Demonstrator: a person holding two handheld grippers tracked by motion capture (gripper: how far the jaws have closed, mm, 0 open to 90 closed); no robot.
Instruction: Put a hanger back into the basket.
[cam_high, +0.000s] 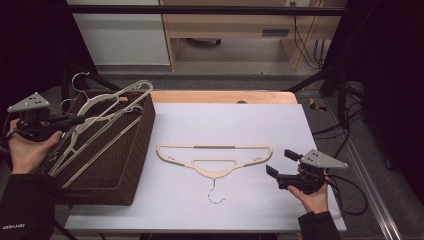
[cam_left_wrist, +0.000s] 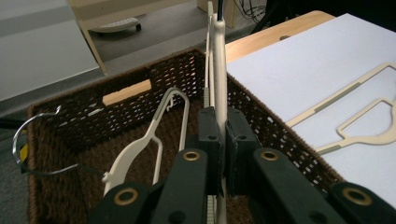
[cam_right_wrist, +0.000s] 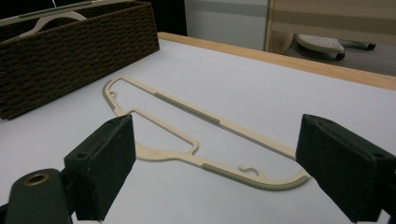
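A cream plastic hanger slants over the dark wicker basket at the table's left. My left gripper is shut on it. In the left gripper view the pads pinch the hanger's thin edge above the basket's inside. A white hanger with a wire hook lies in the basket. A second cream hanger lies flat on the white mat, hook toward the person. My right gripper hovers open just right of it. In the right gripper view that hanger lies beyond the wide-apart jaws.
The white mat covers a wooden table whose far edge shows. The basket takes up the left side. Wooden furniture stands behind the table and cables run along its right side.
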